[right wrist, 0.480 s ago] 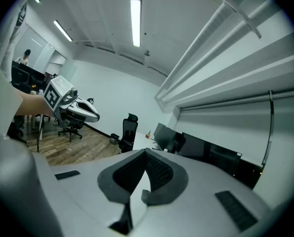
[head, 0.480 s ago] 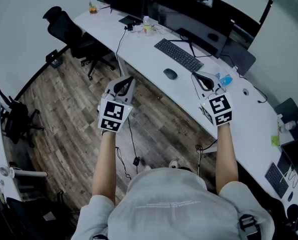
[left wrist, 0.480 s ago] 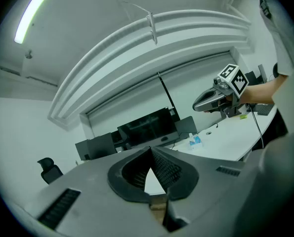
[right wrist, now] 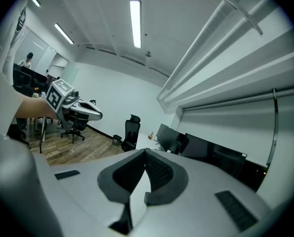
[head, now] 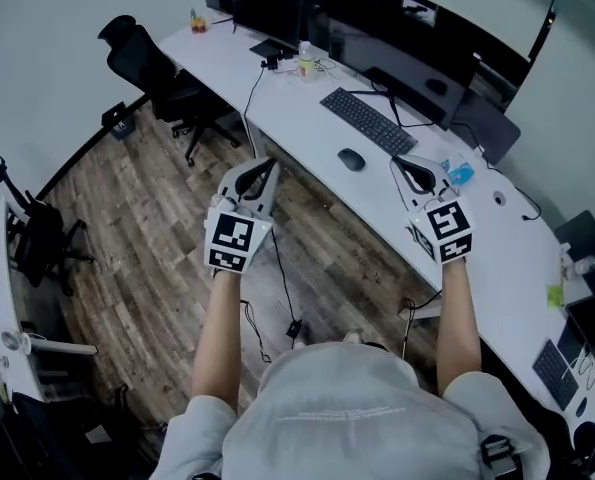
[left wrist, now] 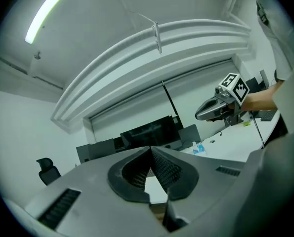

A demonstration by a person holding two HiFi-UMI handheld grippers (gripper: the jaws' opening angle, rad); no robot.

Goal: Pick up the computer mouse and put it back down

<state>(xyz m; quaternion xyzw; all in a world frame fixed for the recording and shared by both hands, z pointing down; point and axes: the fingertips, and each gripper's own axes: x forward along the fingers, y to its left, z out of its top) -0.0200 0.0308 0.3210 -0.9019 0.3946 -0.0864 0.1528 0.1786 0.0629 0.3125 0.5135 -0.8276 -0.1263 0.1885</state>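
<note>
- The computer mouse [head: 351,159] is showing as a small, dark, oval body with a rounded back. Whether a cord is trailing from it is too small to tell.
- It is lying on the white tabletop [head: 295,116], just on the near side of the keyboard [head: 368,121] and not far from the tabletop's near edge.
- The mouse is sitting between the two tools and a little farther off. It is nearer the right one, but apart from both.
- The left tool [left wrist: 150,149] is hovering over the wooden floor [head: 127,228], short of the tabletop's near edge. Its jaws are meeting at the tips and gripping nothing.
- The right tool [right wrist: 146,153] is hovering over the tabletop, to the right of the mouse. Its jaws are also pressing tip to tip, with nothing between them.
- Handling (judged): the mouse is probably light and rigid. Its smooth plastic shell is likely offering little friction on the domed top, so a hard squeeze should not be needed.
- Where to take hold (judged): the two long flanks, about midway along the body, are offering the flattest opposing faces. The jaws would be opening wider than the body first, then closing across its narrow width — low, close to the tabletop, so that the shell is not slipping upward.
- Status (judged): the pickup is not yet under way.
</note>
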